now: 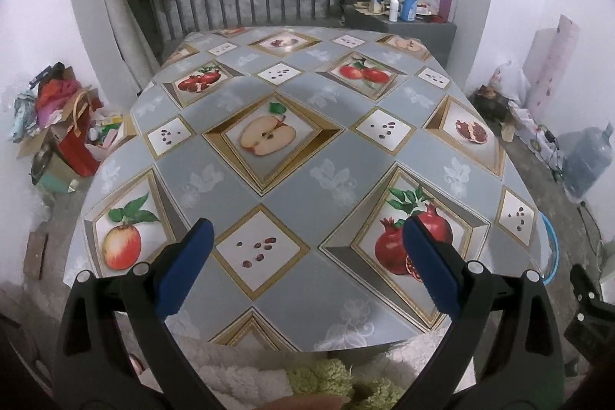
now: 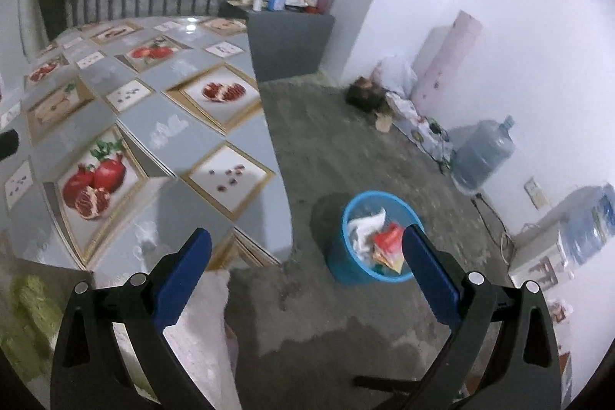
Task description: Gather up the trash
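Right wrist view: the right gripper (image 2: 307,250) has its two blue-padded jaws spread wide with nothing between them, pointing down at bare concrete floor. Just beyond its right-hand pad stands a blue bin (image 2: 348,266), the landmark for everything else. The bin stands on the floor, upright, and already holds crumpled white paper (image 2: 365,223) and a red-and-orange wrapper (image 2: 388,243). With the trash inside and the jaws empty, the gripper seems to have let go of its load, and the collecting looks largely done.

To the left of the bin is a table (image 2: 200,125) covered in a cloth printed with fruit pictures; its near corner stands close to the bin, so any reach from table to bin has to clear that edge. Beyond and to the right of the bin, against the white wall, sits a large water jug (image 2: 482,156), with a dark cable (image 2: 496,218) trailing on the floor near it.

Left wrist view: the left gripper (image 1: 305,246) also stands wide and empty, hovering over the near end of the table. No trash shows on the cloth. Only a sliver of the bin's blue rim shows past the table's right edge. Far from the bin, on the floor left of the table, lies a heap of bags and boxes (image 1: 57,125).
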